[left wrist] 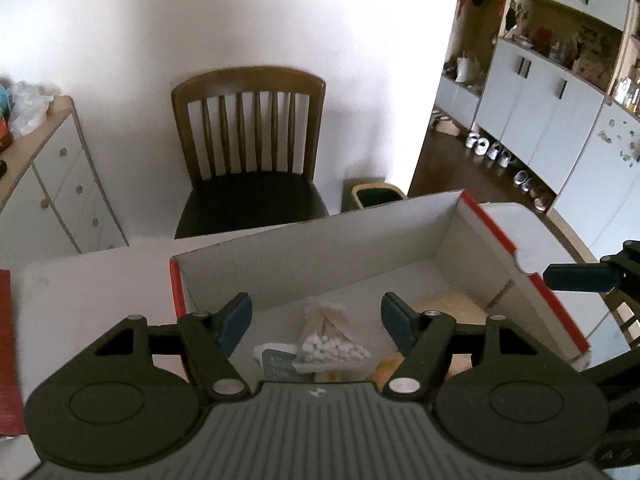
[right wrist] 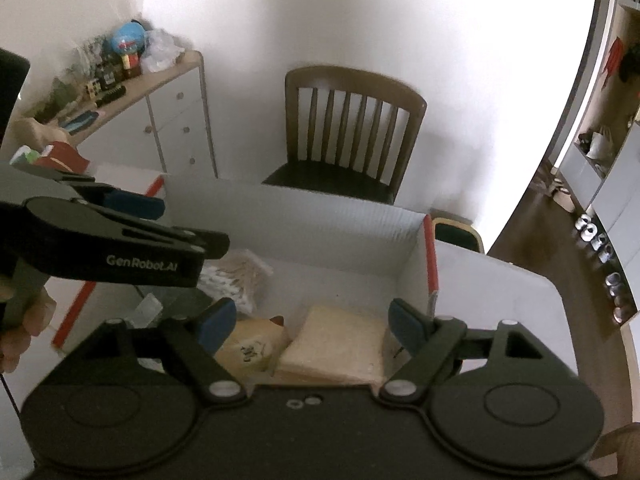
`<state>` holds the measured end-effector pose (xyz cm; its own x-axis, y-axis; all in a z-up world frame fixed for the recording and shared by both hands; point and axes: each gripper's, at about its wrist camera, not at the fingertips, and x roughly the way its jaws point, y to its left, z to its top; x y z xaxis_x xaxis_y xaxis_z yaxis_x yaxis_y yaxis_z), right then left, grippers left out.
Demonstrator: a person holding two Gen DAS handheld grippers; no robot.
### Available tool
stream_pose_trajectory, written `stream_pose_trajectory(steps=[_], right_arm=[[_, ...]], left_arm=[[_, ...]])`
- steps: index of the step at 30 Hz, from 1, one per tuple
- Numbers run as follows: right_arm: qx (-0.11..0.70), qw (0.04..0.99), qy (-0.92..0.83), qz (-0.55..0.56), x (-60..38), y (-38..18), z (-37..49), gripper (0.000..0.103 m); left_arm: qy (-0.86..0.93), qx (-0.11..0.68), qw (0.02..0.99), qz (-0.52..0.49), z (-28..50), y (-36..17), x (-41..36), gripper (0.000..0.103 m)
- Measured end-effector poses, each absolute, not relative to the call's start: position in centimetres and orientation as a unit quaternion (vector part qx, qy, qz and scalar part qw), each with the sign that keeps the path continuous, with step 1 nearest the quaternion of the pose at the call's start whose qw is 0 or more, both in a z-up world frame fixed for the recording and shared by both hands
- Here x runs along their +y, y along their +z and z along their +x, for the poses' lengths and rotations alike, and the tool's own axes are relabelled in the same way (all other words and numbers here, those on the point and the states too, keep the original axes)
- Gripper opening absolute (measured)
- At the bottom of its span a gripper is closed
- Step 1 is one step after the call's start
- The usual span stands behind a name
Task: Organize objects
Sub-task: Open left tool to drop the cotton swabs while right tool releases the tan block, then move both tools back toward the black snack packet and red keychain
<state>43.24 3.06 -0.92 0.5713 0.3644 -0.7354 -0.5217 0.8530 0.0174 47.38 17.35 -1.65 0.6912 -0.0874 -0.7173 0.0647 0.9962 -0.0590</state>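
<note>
Both the left hand-held gripper (left wrist: 316,322) and right hand-held gripper (right wrist: 312,326) hover spread and empty over the white red-edged cardboard box (left wrist: 320,248) on the bench, so lower squarely before pinching the clear bag of cotton swabs (left wrist: 328,340) inside.

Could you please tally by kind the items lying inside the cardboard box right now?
Inside the cardboard box:
Bag of cotton swabs: 1
Dark card packet: 1
Beige printed pouch: 1
Pale yellow folded cloth: 1
Total: 4
</note>
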Motion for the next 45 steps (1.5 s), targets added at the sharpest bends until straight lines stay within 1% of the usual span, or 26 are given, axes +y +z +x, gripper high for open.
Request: stream_pose_trajectory(steps=[13, 26, 27, 28, 30, 33, 37, 42, 45], right_arm=[[0.375, 0.884, 0.268, -0.077, -0.6, 2.6, 38.8, 0.084], [0.369, 0.88, 0.295, -0.052, -4.6, 4.5, 32.3, 0.084], [0.37, 0.88, 0.294, -0.053, -4.9, 4.5, 31.8, 0.084], [0.371, 0.879, 0.294, -0.053, -5.2, 4.5, 31.3, 0.084], [0.373, 0.878, 0.294, -0.05, -6.0, 4.3, 30.3, 0.084], [0.376, 0.877, 0.294, -0.05, -6.9, 4.1, 28.7, 0.084], [0.381, 0.875, 0.293, -0.057, -8.2, 3.2, 26.8, 0.084], [0.391, 0.872, 0.288, -0.064, -9.4, 1.7, 24.7, 0.084], [0.399, 0.87, 0.284, -0.066, -10.0, 0.6, 23.6, 0.084]], left_arm=[[-0.066, 0.353, 0.933, -0.019, 40.9, 3.2, 15.6, 0.07], [-0.094, 0.337, 0.936, -0.02, 33.3, 5.3, 13.8, 0.07], [-0.095, 0.337, 0.936, -0.019, 32.7, 5.3, 13.6, 0.073], [-0.097, 0.335, 0.937, -0.019, 32.1, 5.4, 13.4, 0.077], [-0.096, 0.33, 0.939, -0.016, 30.7, 5.4, 13.1, 0.08], [-0.103, 0.327, 0.939, -0.017, 28.9, 5.3, 12.6, 0.081], [-0.101, 0.327, 0.939, -0.016, 26.4, 4.7, 11.6, 0.086], [-0.104, 0.34, 0.935, -0.016, 24.0, 3.1, 10.4, 0.088], [-0.102, 0.345, 0.933, -0.018, 22.6, 1.9, 9.5, 0.097]])
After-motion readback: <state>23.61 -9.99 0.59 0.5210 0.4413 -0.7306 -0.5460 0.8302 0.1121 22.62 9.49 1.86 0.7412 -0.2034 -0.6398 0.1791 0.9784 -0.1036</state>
